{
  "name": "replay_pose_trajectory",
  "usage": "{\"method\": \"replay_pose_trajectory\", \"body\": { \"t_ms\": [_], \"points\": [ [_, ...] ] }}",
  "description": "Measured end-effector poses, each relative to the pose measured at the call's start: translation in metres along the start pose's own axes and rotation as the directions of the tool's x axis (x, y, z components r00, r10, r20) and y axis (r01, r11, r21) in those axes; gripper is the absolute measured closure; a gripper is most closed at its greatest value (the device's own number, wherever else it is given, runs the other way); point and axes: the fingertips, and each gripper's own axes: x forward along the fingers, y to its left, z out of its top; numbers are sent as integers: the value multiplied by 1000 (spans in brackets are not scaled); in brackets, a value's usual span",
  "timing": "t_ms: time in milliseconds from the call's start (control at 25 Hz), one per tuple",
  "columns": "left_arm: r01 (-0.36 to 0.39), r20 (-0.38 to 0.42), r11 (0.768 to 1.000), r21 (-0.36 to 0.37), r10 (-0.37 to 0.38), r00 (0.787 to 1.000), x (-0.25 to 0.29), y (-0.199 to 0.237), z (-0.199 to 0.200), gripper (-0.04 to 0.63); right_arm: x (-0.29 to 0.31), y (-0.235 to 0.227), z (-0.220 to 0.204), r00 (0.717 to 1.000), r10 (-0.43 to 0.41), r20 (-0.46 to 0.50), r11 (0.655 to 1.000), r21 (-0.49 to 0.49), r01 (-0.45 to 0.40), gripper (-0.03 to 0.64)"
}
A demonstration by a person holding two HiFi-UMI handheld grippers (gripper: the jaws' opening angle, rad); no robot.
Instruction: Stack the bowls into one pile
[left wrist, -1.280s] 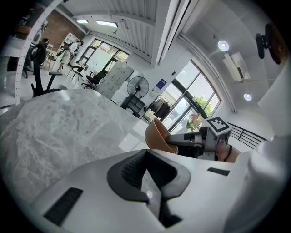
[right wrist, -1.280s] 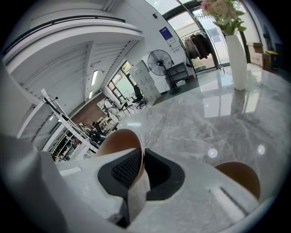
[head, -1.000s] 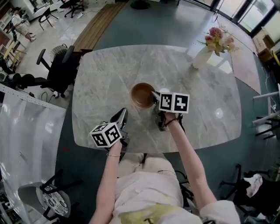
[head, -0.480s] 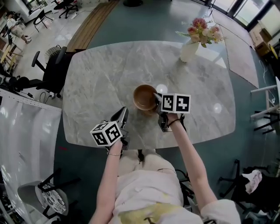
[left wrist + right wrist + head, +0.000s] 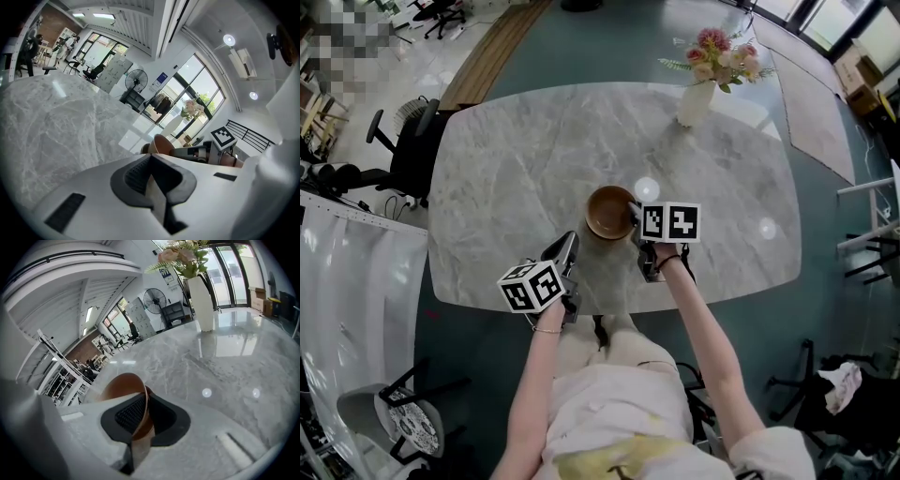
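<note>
1. On the grey marble table [image 5: 506, 187], toward its near middle: one brown bowl [image 5: 607, 212], round and open side up in the head view. It sits well apart from the other table item. In the left gripper view a darker brown edge shows just beside the bowl [image 5: 161, 144]; whether that is a second bowl cannot be told.
2. Right gripper [image 5: 635, 217]: clenched on the bowl's right-hand rim. In its own view the thin brown wall [image 5: 124, 385] runs between the two ribbed pads, one pad inside the bowl and one outside. Marker cube sits above the wrist, and the gripper points steeply down.
3. Left gripper [image 5: 565, 246]: jaws pressed together with nothing between them, as its own view shows [image 5: 152, 176]. It hovers over the table's near edge, to the left of the bowl and apart from it, pointing toward it.
4. White vase [image 5: 694, 101]: upright near the far right edge, holding pink flowers [image 5: 717, 52].
5. Black office chair [image 5: 408, 155]: on the floor off the table's left end.
</note>
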Motion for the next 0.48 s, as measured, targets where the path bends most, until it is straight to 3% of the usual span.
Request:
{"method": "replay_pose_trajectory", "body": {
  "t_ms": [280,480],
  "points": [
    [-21,0,1000,-16,21,1000,-1,0,-8,595,6,-6,-6,998,-59,-17,995,-79,58,586],
    [-30,4,999,-23,30,1000,-1,1,-10,595,9,0,-6,999,-52,-11,990,-130,51,586]
  ]
}}
